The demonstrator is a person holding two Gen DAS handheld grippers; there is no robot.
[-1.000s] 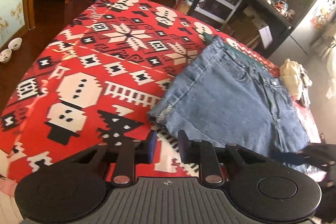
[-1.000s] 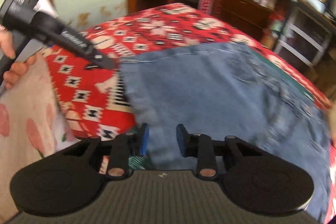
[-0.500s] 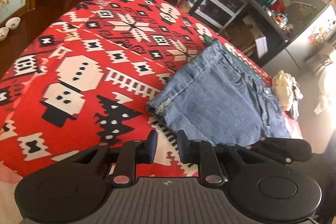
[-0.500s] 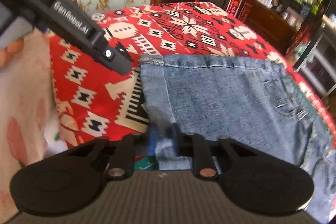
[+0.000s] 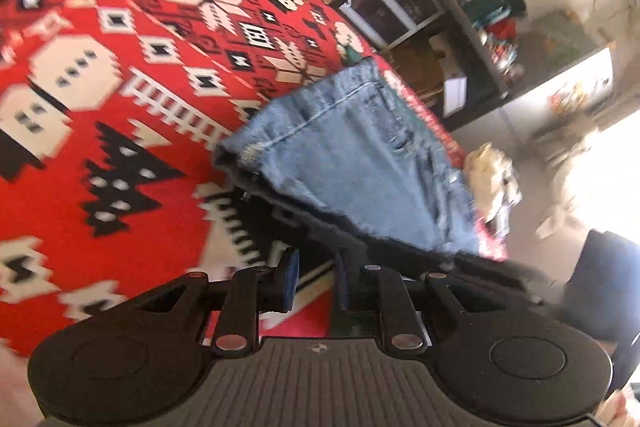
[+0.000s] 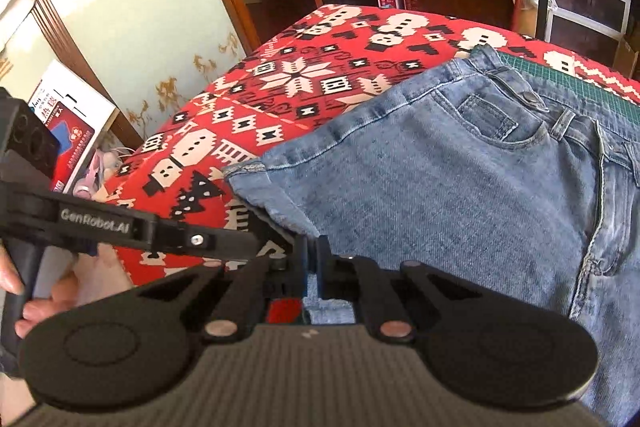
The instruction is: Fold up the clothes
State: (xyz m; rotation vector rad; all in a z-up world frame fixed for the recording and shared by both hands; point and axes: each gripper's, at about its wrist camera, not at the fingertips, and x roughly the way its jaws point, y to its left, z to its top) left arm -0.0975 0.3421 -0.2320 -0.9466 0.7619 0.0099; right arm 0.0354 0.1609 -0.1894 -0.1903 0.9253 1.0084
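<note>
Right gripper (image 6: 313, 259): had just closed on the denim shorts' (image 6: 460, 187) near hem, lifting it.
Left gripper (image 5: 314, 277): slightly parted, empty.
Shorts: on red blanket (image 5: 120, 67), toward 1 o'clock – fold starting.

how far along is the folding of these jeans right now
Done: the jeans already lie folded into a short stack on the red blanket. In hand: the right gripper has its jaws shut on the near denim edge, lifting it; the left gripper is open, empty. Left: the next fold over.
</note>
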